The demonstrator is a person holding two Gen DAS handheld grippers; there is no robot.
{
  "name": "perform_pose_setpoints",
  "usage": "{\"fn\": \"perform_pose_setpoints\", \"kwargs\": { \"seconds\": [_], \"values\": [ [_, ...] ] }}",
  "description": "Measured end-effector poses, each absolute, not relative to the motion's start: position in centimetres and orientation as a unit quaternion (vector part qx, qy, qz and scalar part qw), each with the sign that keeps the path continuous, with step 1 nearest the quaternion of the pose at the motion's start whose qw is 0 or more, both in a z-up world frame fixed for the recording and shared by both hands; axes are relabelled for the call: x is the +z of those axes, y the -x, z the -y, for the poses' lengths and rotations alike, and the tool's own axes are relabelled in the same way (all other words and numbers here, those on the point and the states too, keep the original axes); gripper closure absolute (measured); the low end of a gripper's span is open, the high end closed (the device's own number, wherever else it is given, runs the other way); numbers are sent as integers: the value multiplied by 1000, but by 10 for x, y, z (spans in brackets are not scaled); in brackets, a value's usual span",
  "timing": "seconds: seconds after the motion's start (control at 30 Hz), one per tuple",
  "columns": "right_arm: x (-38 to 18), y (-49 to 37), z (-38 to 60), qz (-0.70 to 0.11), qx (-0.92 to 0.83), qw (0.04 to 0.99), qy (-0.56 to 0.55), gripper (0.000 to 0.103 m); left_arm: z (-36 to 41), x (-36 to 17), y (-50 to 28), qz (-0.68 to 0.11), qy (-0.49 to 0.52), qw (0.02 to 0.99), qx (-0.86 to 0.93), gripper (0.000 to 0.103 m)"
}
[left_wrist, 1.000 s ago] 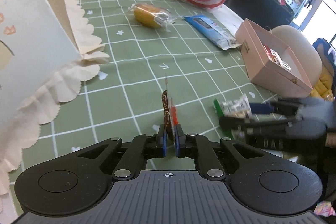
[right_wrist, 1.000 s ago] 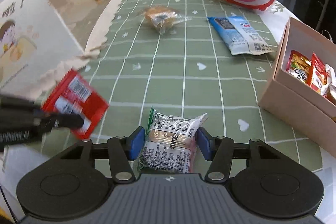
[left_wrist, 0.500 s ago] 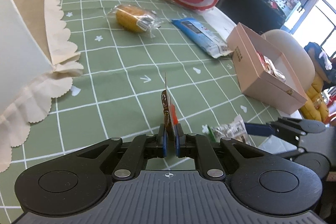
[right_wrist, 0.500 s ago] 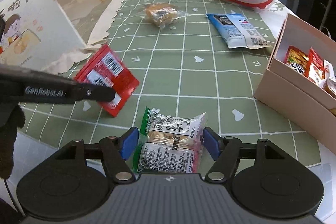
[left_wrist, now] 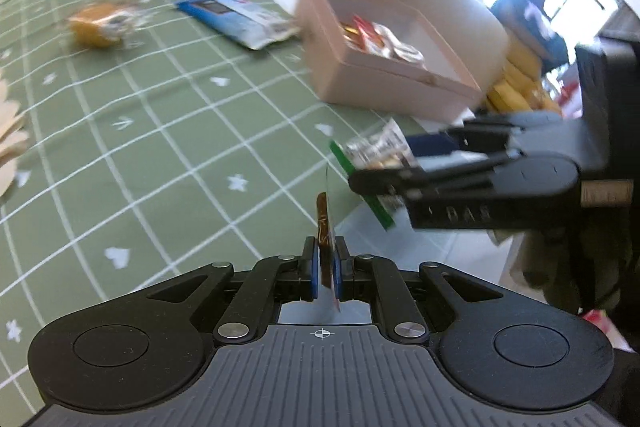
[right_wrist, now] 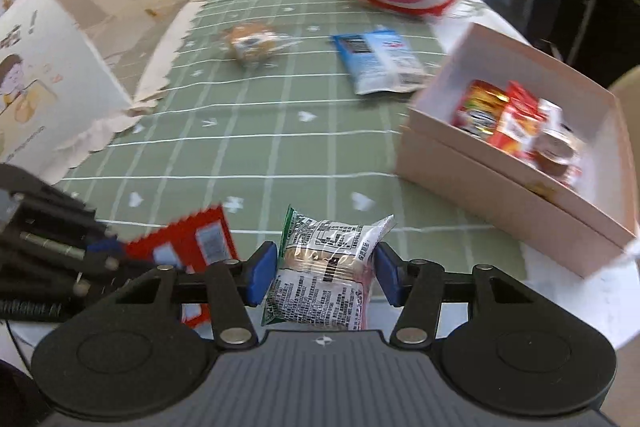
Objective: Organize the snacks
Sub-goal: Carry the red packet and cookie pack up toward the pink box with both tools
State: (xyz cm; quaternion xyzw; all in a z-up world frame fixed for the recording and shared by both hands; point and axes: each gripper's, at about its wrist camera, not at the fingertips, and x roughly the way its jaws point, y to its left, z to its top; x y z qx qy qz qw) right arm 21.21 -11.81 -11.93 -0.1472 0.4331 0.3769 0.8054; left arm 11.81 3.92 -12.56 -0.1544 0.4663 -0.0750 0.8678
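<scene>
Now the left claw (left_wrist: 325, 269) pinches the red packet (right_wrist: 188, 247) edge-on, swung from the paper bag (right_wrist: 52, 75) toward the pink box (right_wrist: 500, 187). Right claw (right_wrist: 322, 273), jaws just closing, grips the biscuit pack (right_wrist: 324, 275) above the desk (right_wrist: 256, 147) edge. Box holds several snacks (right_wrist: 516, 131).

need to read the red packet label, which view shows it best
The right wrist view: the red packet faces that camera, showing its flat side with white label patches, though blurred. The left wrist view shows it edge-on only, a thin strip pinched between the left gripper fingers.

left claw (left_wrist: 325, 269) pinched tight, right claw (right_wrist: 323, 273) half-spread, jaws just closing
</scene>
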Motion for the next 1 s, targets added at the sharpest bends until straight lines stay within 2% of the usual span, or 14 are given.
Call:
{"fn": "perform_pose_setpoints", "kwargs": {
  "seconds": [0.3,0.5,1.0],
  "values": [
    [-145,-207,101,-461,384,792,116,49,-59,-122,-104,-471,186,862,-9,92],
    [-144,-185,83,-455,400,784,135,49,-74,-123,-92,-478,193,857,-4,92],
    [-123,-169,86,-500,285,806,137,50,-106,-131,-77,-472,236,845,-82,93]
  ]
}}
